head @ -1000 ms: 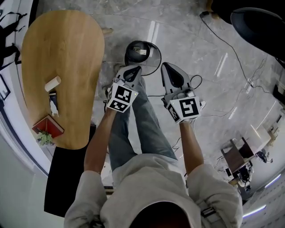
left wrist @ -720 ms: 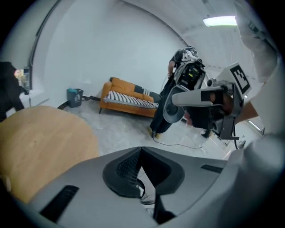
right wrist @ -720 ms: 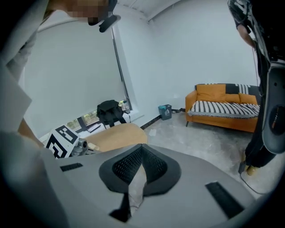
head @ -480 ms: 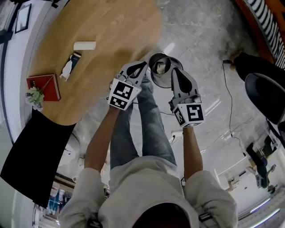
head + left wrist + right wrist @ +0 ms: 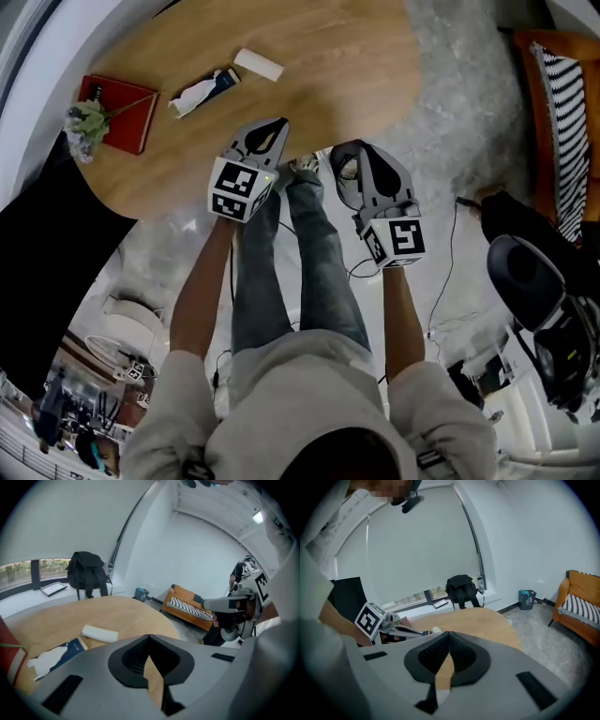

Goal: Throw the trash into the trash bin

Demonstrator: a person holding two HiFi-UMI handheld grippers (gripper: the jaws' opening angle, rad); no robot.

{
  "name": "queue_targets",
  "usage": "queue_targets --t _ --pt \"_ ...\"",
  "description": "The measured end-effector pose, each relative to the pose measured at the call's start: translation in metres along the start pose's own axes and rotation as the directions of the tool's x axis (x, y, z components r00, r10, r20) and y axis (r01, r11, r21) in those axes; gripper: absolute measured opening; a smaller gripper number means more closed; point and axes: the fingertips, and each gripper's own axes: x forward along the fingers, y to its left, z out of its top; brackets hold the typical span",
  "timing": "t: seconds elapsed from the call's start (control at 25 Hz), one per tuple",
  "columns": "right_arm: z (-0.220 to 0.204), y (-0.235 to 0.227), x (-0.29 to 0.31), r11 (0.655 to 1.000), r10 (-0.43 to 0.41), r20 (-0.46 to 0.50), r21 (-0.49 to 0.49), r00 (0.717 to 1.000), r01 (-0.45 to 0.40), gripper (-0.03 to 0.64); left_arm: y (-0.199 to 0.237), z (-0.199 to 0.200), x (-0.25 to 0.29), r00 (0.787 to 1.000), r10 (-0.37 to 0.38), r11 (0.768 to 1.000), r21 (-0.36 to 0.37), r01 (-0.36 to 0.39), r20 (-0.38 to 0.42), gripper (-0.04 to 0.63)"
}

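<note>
A red book [image 5: 131, 122] lies on the wooden table [image 5: 328, 75].

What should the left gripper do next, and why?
Probably open the left gripper and reach forward to the blue-and-white wrapper on the wooden table: its jaws are shut on nothing, and the wrapper lies just ahead, untouched.

A white roll [image 5: 258, 64] and a blue-white wrapper [image 5: 200, 92] lie on the wooden table [image 5: 309, 84], beside the dark bin [image 5: 335, 170].
</note>
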Motion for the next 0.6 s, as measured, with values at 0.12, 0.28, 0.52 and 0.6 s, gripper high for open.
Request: queue_targets --t 0.12,0.28,0.52,0.6 --pt "0.004 0.019 0.019 0.999 0.045 -0.025 -0.026 0.999 -0.045 0.029 0.032 -0.006 -0.018 0.998 0.054 0.998 -0.041 -0.053 0.011 0.018" --pt "0.009 0.042 0.042 0.989 0.120 -0.053 -0.076 0.991 -0.124 0.029 0.066 -0.013 -0.040 0.991 0.131 0.988 -0.084 -0.128 0.026 0.018" --pt "0.016 0.077 0.067 0.973 0.192 -0.089 -0.116 0.977 -0.202 0.029 0.110 -0.024 -0.068 0.978 0.208 0.973 -0.111 -0.204 0.023 0.018" --pt "0.018 0.086 0.073 0.969 0.203 -0.096 -0.124 0.974 -0.214 0.029 0.125 -0.029 -0.071 0.976 0.217 0.971 -0.100 -0.215 0.009 0.019"
